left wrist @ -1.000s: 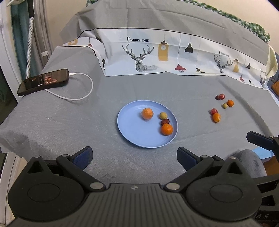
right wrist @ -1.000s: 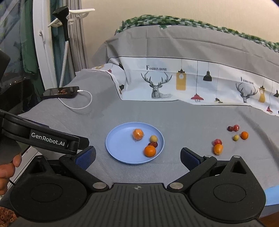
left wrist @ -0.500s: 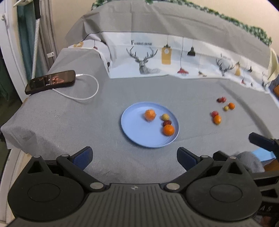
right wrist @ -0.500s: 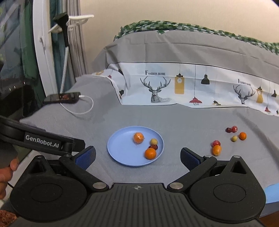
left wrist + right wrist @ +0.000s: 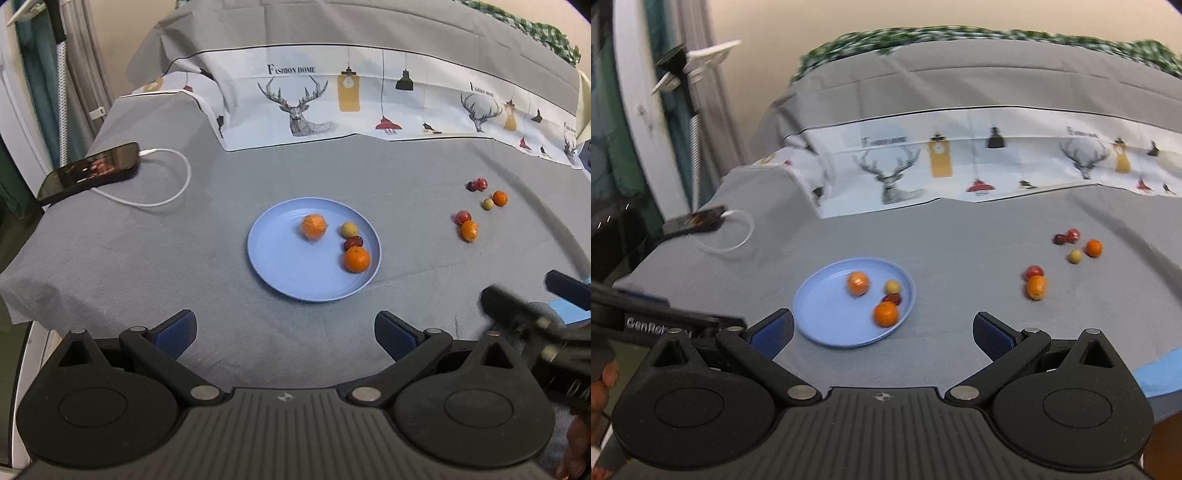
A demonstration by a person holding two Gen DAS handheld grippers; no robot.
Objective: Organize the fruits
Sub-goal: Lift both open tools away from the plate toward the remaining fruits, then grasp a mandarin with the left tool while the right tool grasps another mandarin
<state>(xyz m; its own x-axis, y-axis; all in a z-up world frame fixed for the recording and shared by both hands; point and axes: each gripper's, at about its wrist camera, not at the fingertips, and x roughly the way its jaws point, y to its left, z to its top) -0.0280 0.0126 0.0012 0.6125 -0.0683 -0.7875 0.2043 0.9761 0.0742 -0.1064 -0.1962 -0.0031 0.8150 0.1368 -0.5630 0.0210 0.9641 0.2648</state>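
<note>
A blue plate (image 5: 280,258) (image 5: 820,317) lies on the grey cloth. It holds a wrapped orange fruit (image 5: 314,227), a yellowish ball (image 5: 349,229), a dark red fruit (image 5: 353,242) and an orange (image 5: 357,259) (image 5: 885,314). Right of the plate, several small fruits lie loose on the cloth: an orange one (image 5: 469,230) (image 5: 1036,287), a red one (image 5: 463,217), and a farther cluster (image 5: 487,194) (image 5: 1076,245). My left gripper (image 5: 284,328) is open and empty, short of the plate. My right gripper (image 5: 882,332) is open and empty too, near the plate's front edge.
A black phone (image 5: 90,171) with a white cable (image 5: 166,184) lies at the far left. A printed deer cloth (image 5: 369,99) drapes over the raised back. The cloth's front edge drops off at the left (image 5: 22,288). A hand (image 5: 600,384) holds the other gripper.
Both views have moved closer to the table, so the plate and loose fruits appear larger. The right wrist view has swung and is motion blurred. No fruit has moved.
</note>
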